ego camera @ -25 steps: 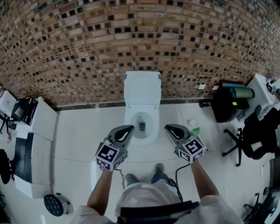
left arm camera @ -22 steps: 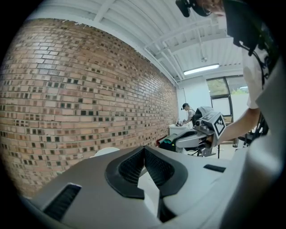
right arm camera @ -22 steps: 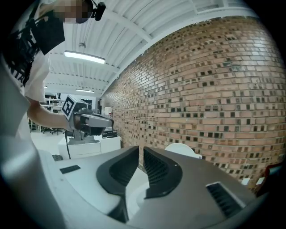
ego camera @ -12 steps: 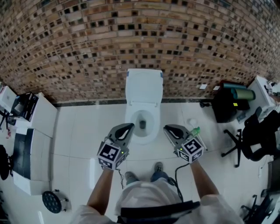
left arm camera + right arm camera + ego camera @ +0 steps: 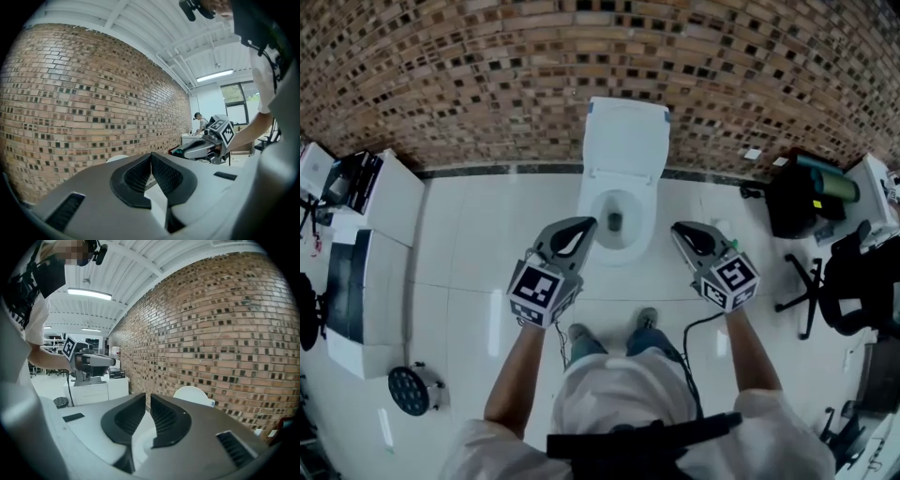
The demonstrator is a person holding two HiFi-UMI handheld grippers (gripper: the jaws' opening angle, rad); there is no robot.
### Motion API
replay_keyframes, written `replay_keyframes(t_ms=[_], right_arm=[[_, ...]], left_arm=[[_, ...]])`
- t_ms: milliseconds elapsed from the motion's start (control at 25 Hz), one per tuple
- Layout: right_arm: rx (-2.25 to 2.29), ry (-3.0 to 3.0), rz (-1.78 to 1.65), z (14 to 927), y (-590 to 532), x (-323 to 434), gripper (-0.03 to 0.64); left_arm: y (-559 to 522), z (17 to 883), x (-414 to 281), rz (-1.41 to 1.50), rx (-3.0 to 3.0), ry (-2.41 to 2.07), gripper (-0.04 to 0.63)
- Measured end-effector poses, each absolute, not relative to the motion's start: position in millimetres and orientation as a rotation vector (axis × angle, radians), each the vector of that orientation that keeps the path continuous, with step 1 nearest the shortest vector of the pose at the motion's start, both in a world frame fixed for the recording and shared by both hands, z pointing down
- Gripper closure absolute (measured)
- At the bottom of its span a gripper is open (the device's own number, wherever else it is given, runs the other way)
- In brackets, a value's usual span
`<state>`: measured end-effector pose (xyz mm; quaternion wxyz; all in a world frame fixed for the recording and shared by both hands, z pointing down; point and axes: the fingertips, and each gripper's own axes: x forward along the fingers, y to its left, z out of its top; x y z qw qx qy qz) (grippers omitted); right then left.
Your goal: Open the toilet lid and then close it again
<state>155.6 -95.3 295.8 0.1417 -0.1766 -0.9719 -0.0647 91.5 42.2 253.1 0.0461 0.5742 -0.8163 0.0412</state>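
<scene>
In the head view the white toilet lid (image 5: 626,136) stands raised against the brick wall (image 5: 487,75) above the open toilet bowl (image 5: 617,223). The left gripper (image 5: 584,227) and right gripper (image 5: 680,231) flank the bowl's front, and a black bin (image 5: 792,208) stands right of the bowl. In the left gripper view the jaws are clenched tip to tip on nothing, and the gripper's own body hides all but the lid's top edge. In the right gripper view the jaws are all but together and empty, with the lid half hidden beyond them.

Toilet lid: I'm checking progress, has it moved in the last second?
No. The lid stands raised against the brick wall above the open bowl, as before; only the camera shifted.
</scene>
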Motion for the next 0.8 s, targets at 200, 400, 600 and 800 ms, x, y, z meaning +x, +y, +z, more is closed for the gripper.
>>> replay_keyframes(t_ms=[200, 400, 600, 800], right_arm=[[-0.6, -2.793, -0.163, 305.6, -104.1, 136.1, 0.586], [-0.793, -2.766, -0.166, 314.1, -147.2, 114.7, 0.586], [-0.955, -2.716, -0.187, 330.5, -247.3, 106.3, 0.586], [-1.023, -2.607, -0.107, 339.5, -351.9, 69.7, 0.495]], left_arm=[[35.3, 264.2, 93.1, 0.136, 1.691, -2.497, 0.599], [-11.3, 273.8, 86.9, 0.12, 1.562, -2.576, 0.6], [-94.3, 287.0, 81.9, 0.102, 1.407, -2.707, 0.6], [-168.2, 296.5, 83.0, -0.034, 1.21, -2.719, 0.6]])
